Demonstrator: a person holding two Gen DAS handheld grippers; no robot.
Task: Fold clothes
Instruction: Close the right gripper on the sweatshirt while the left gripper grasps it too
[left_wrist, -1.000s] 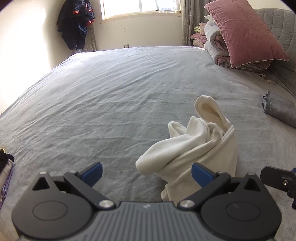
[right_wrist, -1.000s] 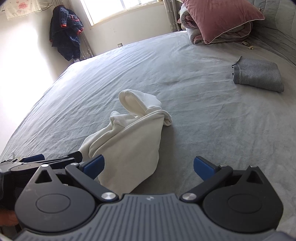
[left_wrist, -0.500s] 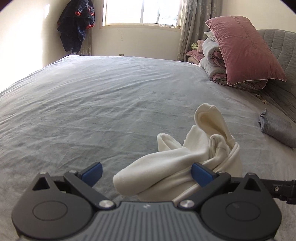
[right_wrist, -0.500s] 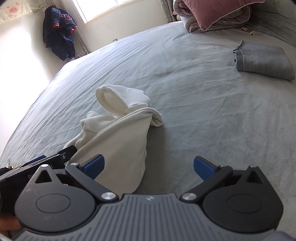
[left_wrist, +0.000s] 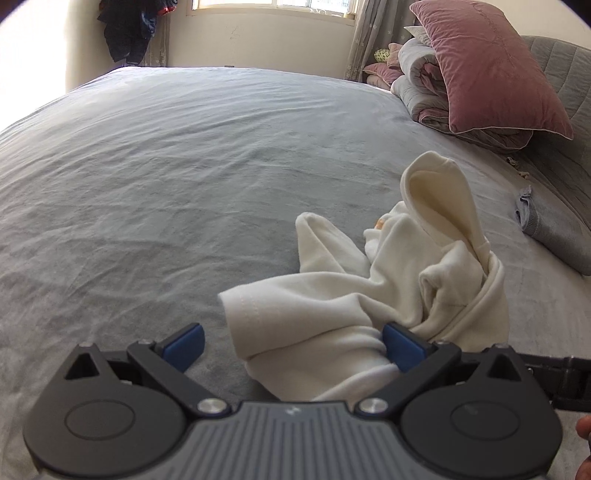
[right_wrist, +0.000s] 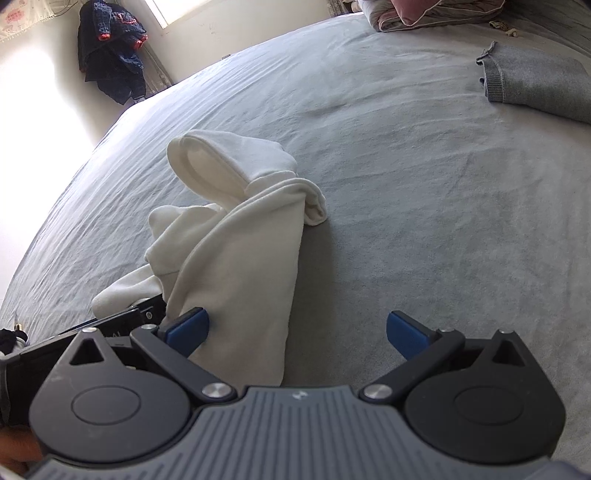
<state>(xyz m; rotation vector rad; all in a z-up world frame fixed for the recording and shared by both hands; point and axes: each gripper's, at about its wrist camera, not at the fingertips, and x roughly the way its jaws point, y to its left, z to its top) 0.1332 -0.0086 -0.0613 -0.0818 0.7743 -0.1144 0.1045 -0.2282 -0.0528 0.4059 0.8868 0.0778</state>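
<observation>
Grey bed (left_wrist: 184, 166), cream garment (left_wrist: 332, 314) between wide-spread fingers of left gripper (left_wrist: 293, 345) and right gripper (right_wrist: 297, 332).

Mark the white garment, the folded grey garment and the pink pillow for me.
white garment (right_wrist: 240, 266): right wrist view, broad smooth panel.
folded grey garment (right_wrist: 543, 85): right wrist view, top face.
pink pillow (left_wrist: 491, 70): left wrist view, front face.

Bed sheet (left_wrist: 184, 166) seen as plain grey, unpatterned. Crumpled garment (left_wrist: 388, 288) seen as cream-white, plain. Left tool (left_wrist: 293, 345) and right tool (right_wrist: 297, 332) both seen with black arms, blue finger pads (left_wrist: 184, 345) and a grey ribbed body. Folded cloth (right_wrist: 543, 85) noted as grey knit. Pillow (left_wrist: 491, 66) noted as dusty pink with pale piping, on grey and pink bedding (left_wrist: 424, 92). Hanging jacket (right_wrist: 110, 70) noted as navy with red trim.
</observation>
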